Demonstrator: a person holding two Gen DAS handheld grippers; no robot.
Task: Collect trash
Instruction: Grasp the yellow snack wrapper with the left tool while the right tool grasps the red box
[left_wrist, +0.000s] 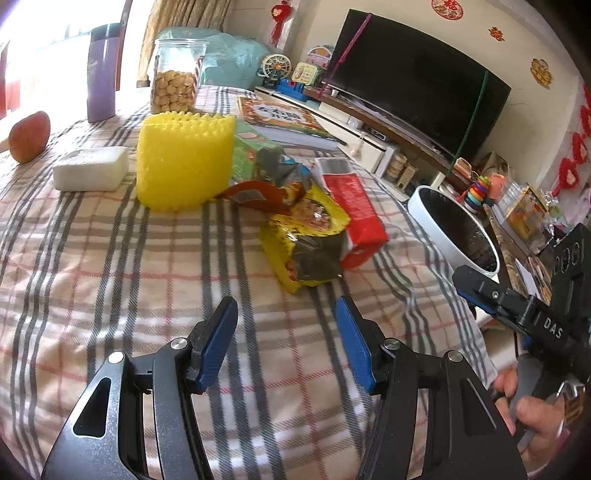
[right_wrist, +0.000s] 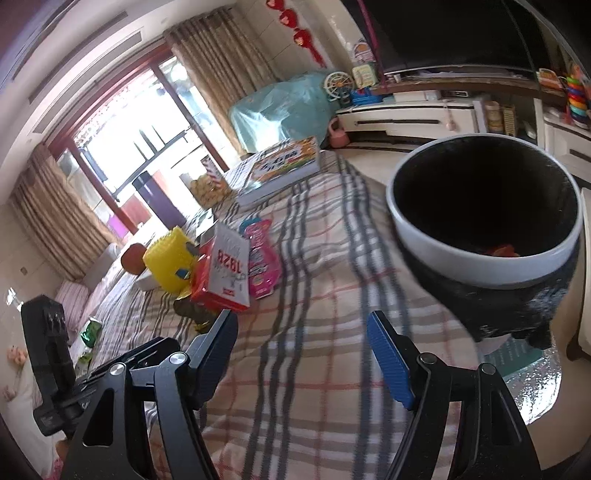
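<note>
A crumpled yellow snack wrapper (left_wrist: 304, 242) lies on the plaid tablecloth (left_wrist: 147, 266), with an orange wrapper (left_wrist: 258, 194) behind it and a red-and-white carton (left_wrist: 354, 206) to its right. My left gripper (left_wrist: 286, 325) is open and empty, just short of the yellow wrapper. The white bin with a black liner (left_wrist: 458, 229) stands off the table's right edge. In the right wrist view my right gripper (right_wrist: 301, 341) is open and empty above the cloth, left of the bin (right_wrist: 484, 218). The carton (right_wrist: 225, 273) and a pink wrapper (right_wrist: 260, 254) lie ahead of it.
A yellow spiky holder (left_wrist: 184, 158), a white sponge block (left_wrist: 92, 168), an apple (left_wrist: 29, 136), a purple flask (left_wrist: 101, 74), a cookie jar (left_wrist: 175, 77) and a book (left_wrist: 284, 122) sit on the table. The TV (left_wrist: 417, 77) and its cabinet stand beyond.
</note>
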